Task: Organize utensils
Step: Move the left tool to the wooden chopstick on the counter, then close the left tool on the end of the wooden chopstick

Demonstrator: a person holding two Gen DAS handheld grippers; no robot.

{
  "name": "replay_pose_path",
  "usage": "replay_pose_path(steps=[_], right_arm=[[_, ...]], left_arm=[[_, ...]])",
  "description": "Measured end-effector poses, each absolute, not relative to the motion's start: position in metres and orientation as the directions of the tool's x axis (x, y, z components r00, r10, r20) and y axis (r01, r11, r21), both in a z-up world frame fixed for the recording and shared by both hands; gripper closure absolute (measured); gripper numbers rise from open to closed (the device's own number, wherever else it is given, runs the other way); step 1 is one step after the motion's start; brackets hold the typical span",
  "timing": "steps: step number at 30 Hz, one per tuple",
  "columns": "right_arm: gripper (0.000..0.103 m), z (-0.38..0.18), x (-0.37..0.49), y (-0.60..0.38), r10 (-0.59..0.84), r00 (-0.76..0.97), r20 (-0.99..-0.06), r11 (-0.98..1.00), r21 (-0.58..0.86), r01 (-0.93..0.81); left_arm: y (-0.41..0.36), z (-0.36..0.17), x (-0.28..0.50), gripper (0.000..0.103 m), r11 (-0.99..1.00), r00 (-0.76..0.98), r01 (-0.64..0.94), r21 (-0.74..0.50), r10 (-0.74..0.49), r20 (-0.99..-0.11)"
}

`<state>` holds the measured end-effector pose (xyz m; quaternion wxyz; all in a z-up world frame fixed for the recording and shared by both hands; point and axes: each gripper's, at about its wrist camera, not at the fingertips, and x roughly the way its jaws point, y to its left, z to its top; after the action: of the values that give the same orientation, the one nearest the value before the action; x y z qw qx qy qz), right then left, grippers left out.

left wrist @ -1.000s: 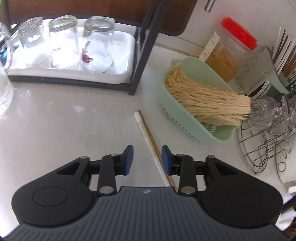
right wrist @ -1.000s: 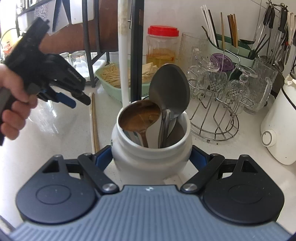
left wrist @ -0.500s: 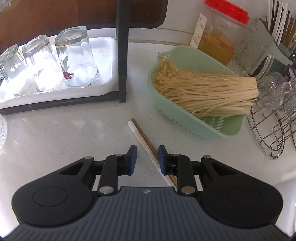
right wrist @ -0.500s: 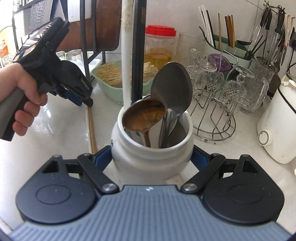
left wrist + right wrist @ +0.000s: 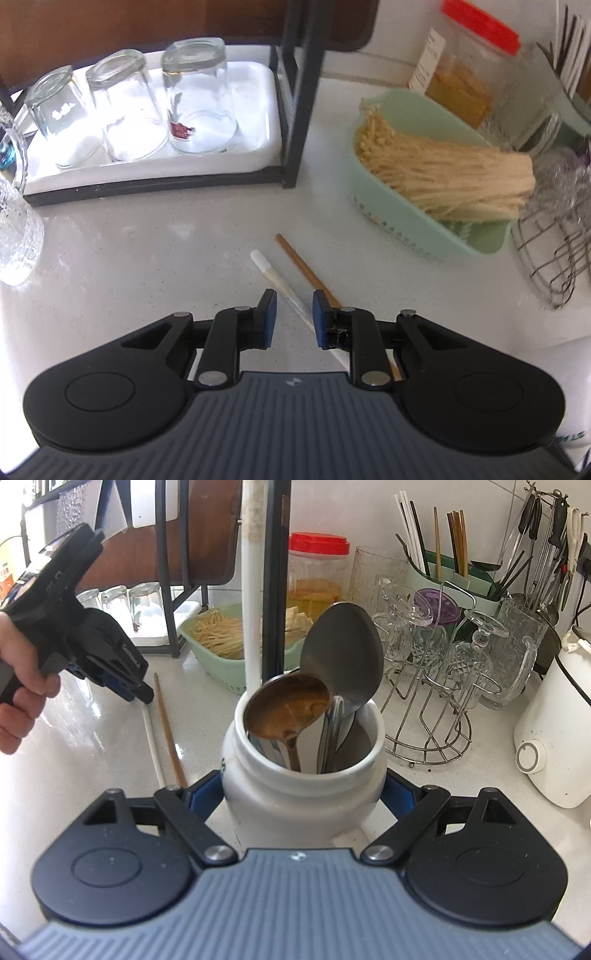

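Two chopsticks lie side by side on the white counter [image 5: 129, 258] in front of the green basket [image 5: 424, 229]: one white chopstick [image 5: 280, 284] and one brown chopstick [image 5: 303, 264], their far tips slightly apart.

The left gripper [image 5: 290, 314] hangs over them, tilted steeply down. Its jaws have just been closing and now stand narrowly parted, with the white chopstick running between the two blue pads; the pads do not press on it, and the brown one passes under the right-hand finger. In the right wrist view a hand [image 5: 14, 686] carries this gripper [image 5: 136, 690] over the far ends of the pair.

The right gripper [image 5: 304, 794] has its jaws wide and clamped on the sides of one white jar [image 5: 295, 805], which stands on the counter nearer the camera than the basket. Two metal spoons [image 5: 341, 657] stand in the jar, bowls up, along with a white stick and a dark one rising beside them.

The basket holds one bundle of pale enoki mushrooms [image 5: 443, 177]. Left of the basket, three glasses [image 5: 199, 99] stand upside down in a row on a white tray [image 5: 258, 147]. Behind the basket is one jar with a red lid [image 5: 318, 542]. To the basket's right, a wire rack [image 5: 432, 716] holds upturned glassware.
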<state>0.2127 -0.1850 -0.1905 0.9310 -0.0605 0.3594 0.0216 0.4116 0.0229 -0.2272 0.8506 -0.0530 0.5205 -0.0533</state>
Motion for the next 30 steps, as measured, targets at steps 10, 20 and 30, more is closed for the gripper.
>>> replay_pose_path(steps=[10,20,30], right_arm=[[0.012,-0.190,0.214,-0.185,-0.001,0.739,-0.674,0.992,-0.093,-0.083],[0.012,-0.190,0.216,-0.185,-0.004,0.732,-0.682,0.992,-0.094,-0.083],[0.012,-0.191,0.219,-0.186,0.005,0.732,-0.681,0.991,-0.094,-0.094]], left_arm=[[0.025,-0.221,0.415,0.078,0.994,0.482,-0.040,-0.100,-0.068,-0.873],[0.014,-0.230,0.431,0.078,0.993,0.454,-0.115,-0.038,0.019,-0.891],[-0.024,-0.226,0.420,0.095,0.996,0.447,0.087,0.030,-0.012,-0.894]])
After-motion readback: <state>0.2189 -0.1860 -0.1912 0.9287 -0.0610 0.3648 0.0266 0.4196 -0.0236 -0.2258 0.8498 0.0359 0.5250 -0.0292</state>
